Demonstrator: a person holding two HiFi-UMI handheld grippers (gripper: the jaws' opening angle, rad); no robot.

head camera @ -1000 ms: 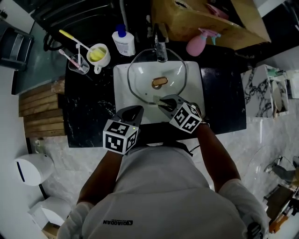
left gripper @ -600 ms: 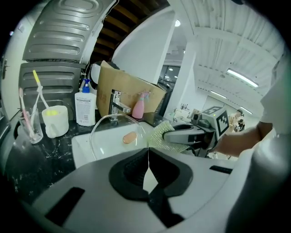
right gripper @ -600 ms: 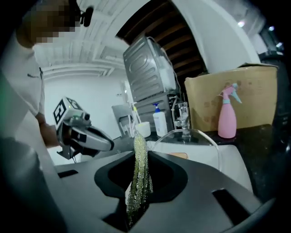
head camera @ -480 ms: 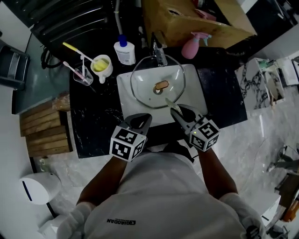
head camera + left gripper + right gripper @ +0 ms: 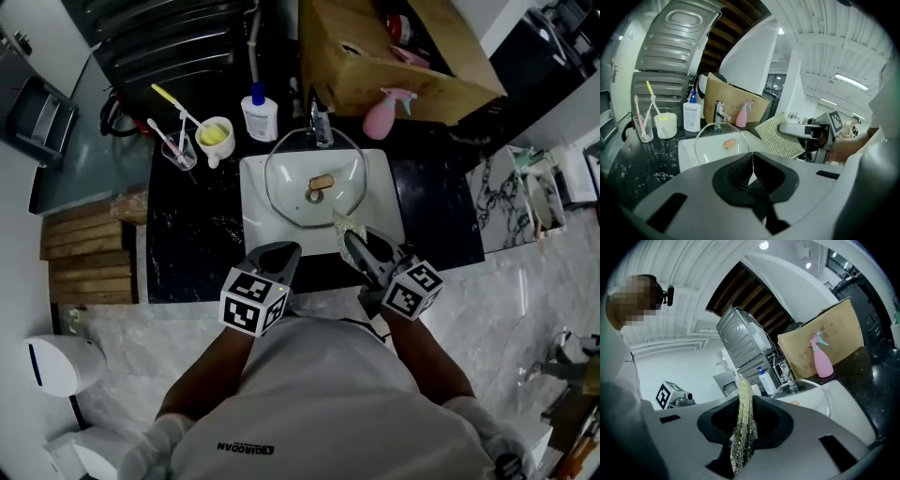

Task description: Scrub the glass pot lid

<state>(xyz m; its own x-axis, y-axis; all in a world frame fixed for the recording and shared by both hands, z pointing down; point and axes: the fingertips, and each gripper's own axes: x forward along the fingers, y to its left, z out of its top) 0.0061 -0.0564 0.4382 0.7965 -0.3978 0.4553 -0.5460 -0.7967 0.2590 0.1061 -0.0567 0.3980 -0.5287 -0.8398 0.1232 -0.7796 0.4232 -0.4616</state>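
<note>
**Pad gripped, scrubbing about to start**

Nearest, the left gripper [image 5: 279, 253] has its fingers together on nothing. The right gripper [image 5: 352, 239] is clamped on a scrub pad [image 5: 743, 427]. Beyond, the glass lid [image 5: 292, 187] lies in the sink [image 5: 255, 230]. The next move is probably to press the pad onto the glass.
</note>
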